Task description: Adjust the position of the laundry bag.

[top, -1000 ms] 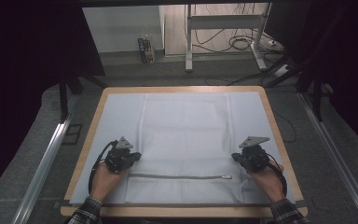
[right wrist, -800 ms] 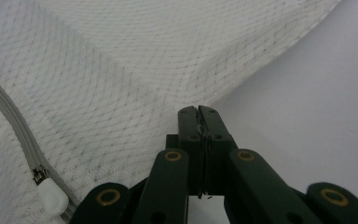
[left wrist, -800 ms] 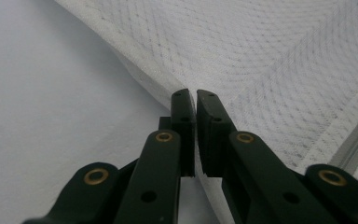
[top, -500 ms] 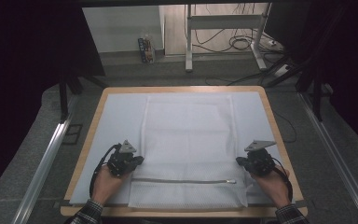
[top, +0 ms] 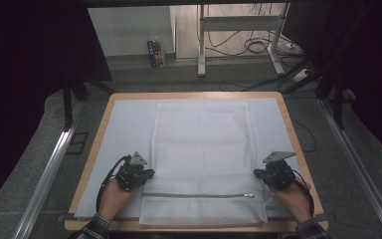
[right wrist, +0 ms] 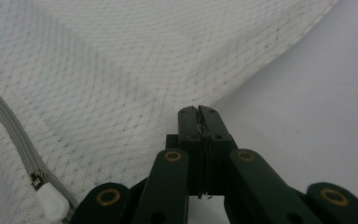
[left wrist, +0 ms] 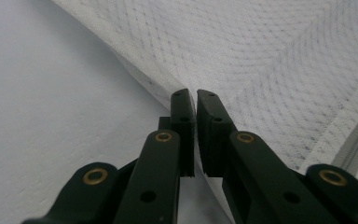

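Risk: the mesh laundry bag [top: 201, 159] could slip out of one grip if the hands pull unevenly, I judge; thin netting gives little hold, and the bag would skew on the table [top: 99, 112].
Second risk: a tug could drag the pale sheet [top: 124, 124] lying under the bag.
Left gripper [top: 138, 175]: jaws nearly together, pinching the bag's side edge; the netting spreads ahead of and right of the tips.
Right gripper [top: 264, 175]: jaws pressed together on the opposite edge, mesh caught between the tips.
Zipper [top: 196, 195]: its white pull [right wrist: 51, 201] lies low and left of the right jaws.
Bag: flat on the table, stretched between both jaws.
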The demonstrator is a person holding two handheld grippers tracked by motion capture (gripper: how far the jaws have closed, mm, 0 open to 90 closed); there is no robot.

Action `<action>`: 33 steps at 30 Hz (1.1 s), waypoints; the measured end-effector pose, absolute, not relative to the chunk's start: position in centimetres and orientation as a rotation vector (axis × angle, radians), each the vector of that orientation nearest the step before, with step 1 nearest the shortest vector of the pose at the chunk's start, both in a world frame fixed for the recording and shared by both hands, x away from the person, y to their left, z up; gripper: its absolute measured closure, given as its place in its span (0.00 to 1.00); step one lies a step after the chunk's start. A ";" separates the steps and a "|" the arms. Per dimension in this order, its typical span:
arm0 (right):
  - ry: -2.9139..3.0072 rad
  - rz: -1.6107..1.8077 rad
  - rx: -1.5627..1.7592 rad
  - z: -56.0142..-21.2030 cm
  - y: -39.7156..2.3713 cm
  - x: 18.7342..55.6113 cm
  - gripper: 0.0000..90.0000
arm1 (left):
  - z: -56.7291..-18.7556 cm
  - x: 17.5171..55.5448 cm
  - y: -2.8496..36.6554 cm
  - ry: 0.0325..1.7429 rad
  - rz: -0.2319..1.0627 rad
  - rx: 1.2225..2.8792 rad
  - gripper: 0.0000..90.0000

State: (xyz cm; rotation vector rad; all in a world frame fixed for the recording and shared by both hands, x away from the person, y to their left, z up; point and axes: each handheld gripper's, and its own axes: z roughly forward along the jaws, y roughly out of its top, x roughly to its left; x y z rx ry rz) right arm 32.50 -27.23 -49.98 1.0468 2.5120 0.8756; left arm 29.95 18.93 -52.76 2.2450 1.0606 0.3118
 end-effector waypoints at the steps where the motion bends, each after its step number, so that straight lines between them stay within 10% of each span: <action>1: 2.515 0.871 1.042 -50.0 -27.2 32.5 0.97 | -52.8 30.0 18.9 1.062 0.313 2.247 0.95; 15: 2.490 0.875 0.994 -50.3 -27.0 32.5 0.72 | -53.0 30.1 18.8 1.078 0.394 2.240 0.63; 27: 2.467 0.938 1.008 -50.9 -27.2 33.4 0.27 | -53.2 30.4 19.1 1.136 0.442 2.196 0.05; 33: 2.479 0.934 0.991 -51.1 -26.9 33.4 0.19 | -53.2 30.4 19.1 1.121 0.441 2.207 0.03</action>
